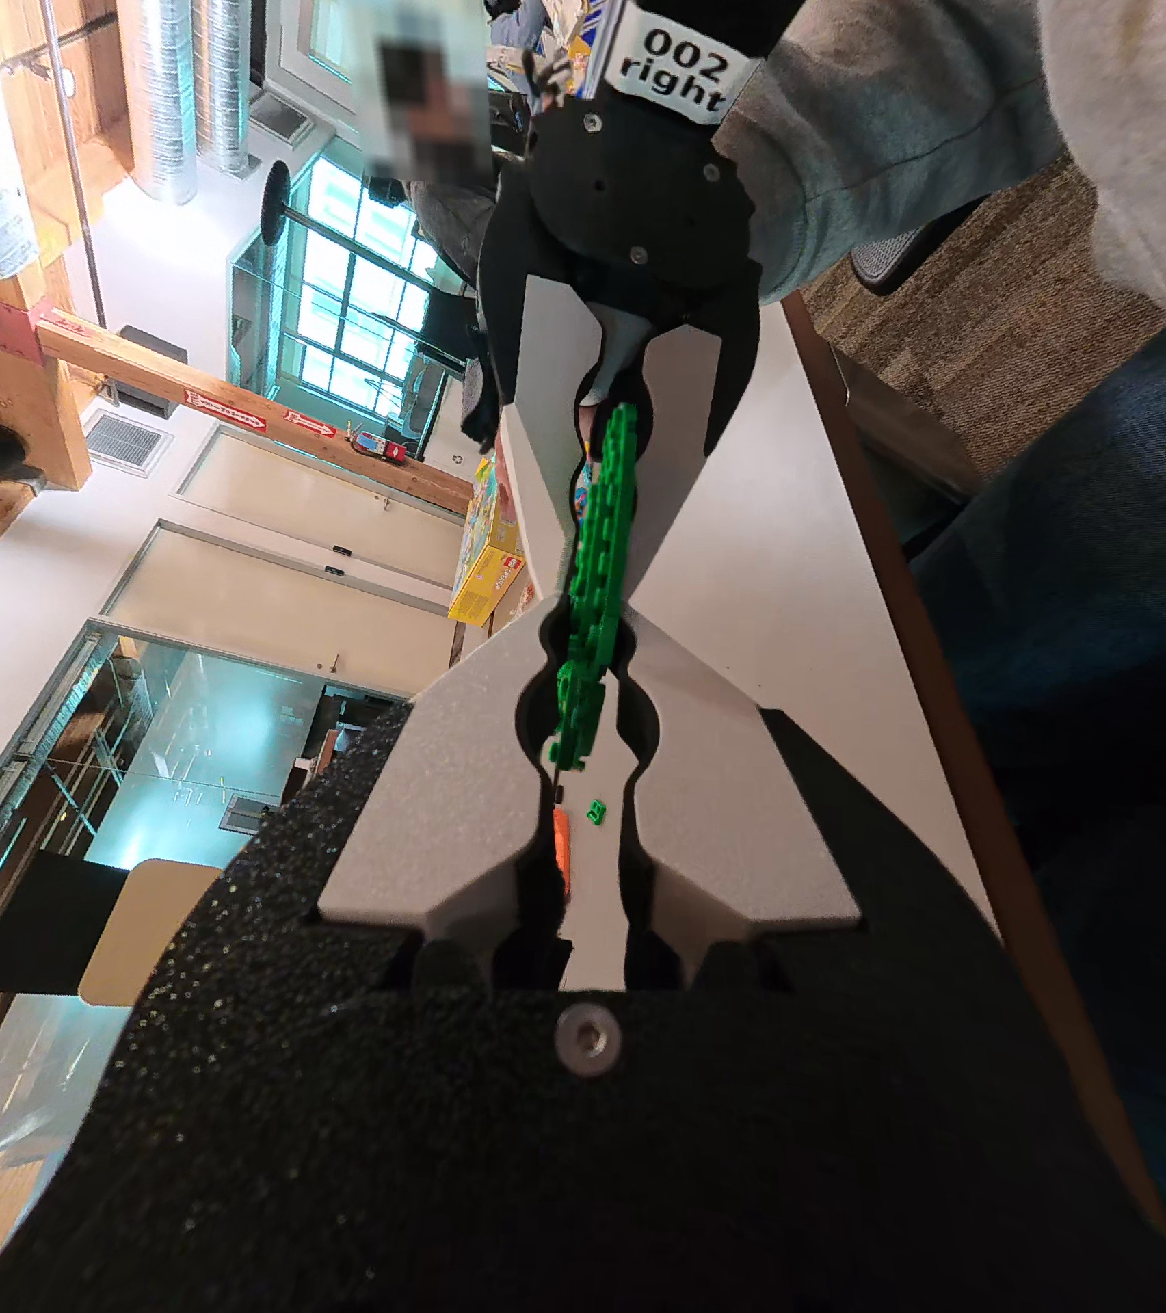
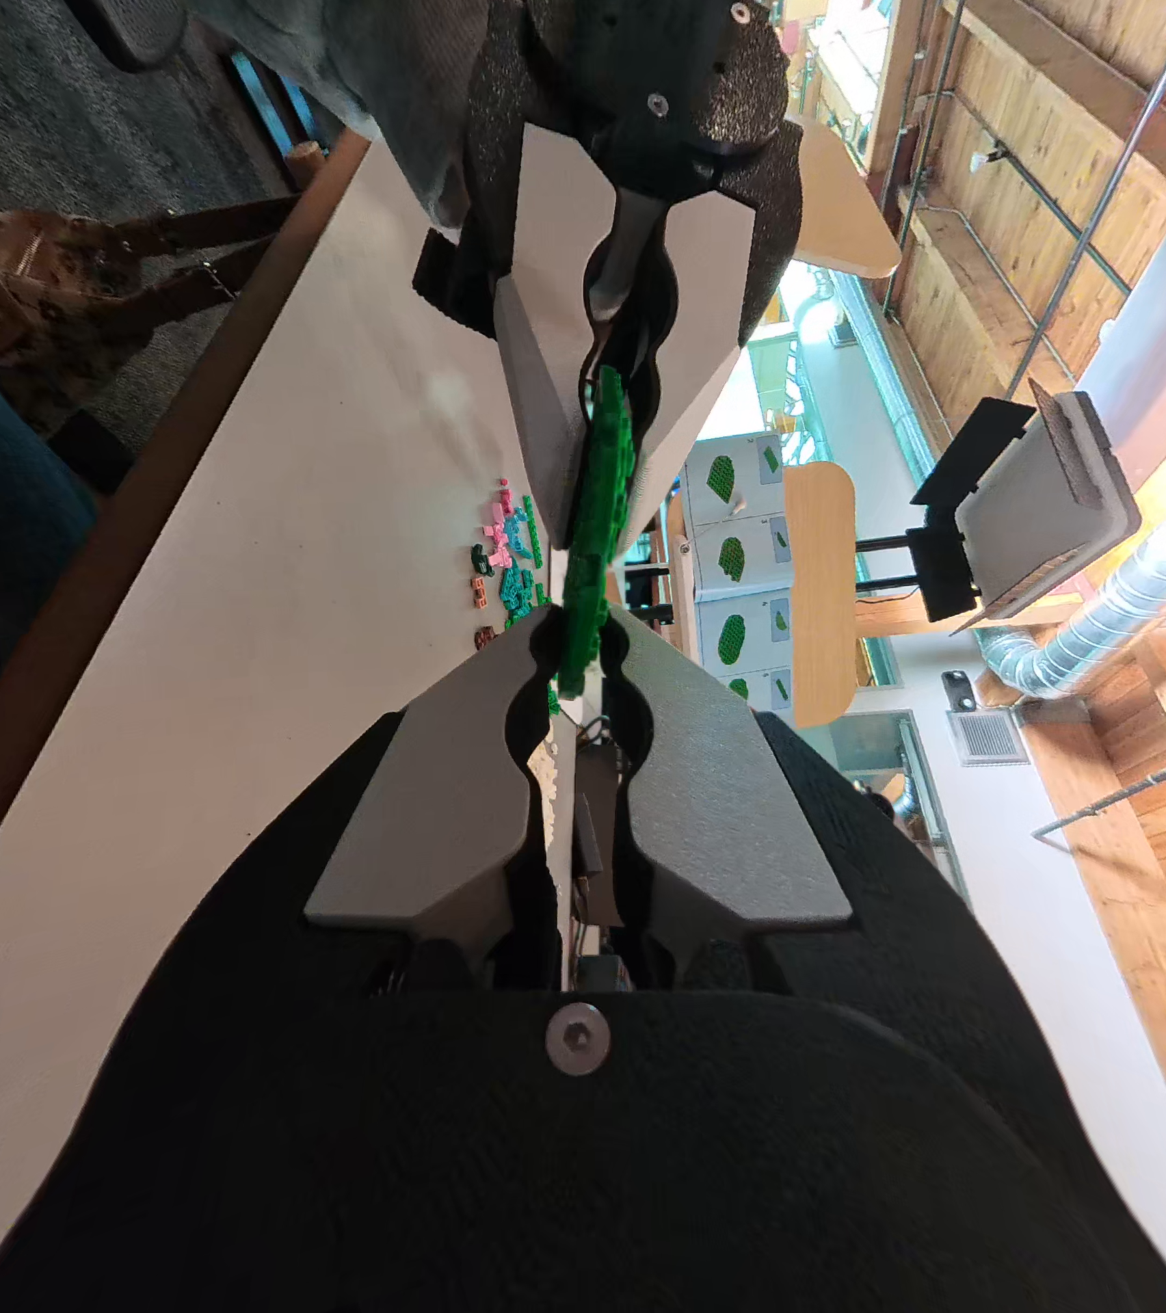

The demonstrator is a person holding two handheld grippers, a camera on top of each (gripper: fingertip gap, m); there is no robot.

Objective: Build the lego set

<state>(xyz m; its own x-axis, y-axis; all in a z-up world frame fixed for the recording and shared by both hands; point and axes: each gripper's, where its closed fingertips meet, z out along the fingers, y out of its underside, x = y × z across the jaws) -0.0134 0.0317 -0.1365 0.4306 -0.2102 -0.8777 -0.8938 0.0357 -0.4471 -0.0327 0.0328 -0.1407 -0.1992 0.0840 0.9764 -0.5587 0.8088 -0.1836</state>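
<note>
Grippers face tip to tip: left gripper (image 1: 587, 632) and right gripper (image 2: 576, 625) both narrow, clamping green plate (image 1: 597, 540) edge-on over white table (image 1: 779, 568); loose bricks (image 2: 505, 554) near.

Two close, seemingly rolled wrist cameras face each other, sharing the green plate (image 1: 597, 554).

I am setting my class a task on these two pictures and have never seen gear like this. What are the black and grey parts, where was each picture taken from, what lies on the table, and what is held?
Each picture comes from a camera riding on a hand-held gripper, looking along its two grey fingers. A person holds one gripper in each hand; the two face each other. The left gripper and right gripper both have their jaws closed on one green brick plate, held edge-on between them above the white table. Loose bricks, pink, teal, green and brown, lie on the table. A yellow box stands farther off.
</note>
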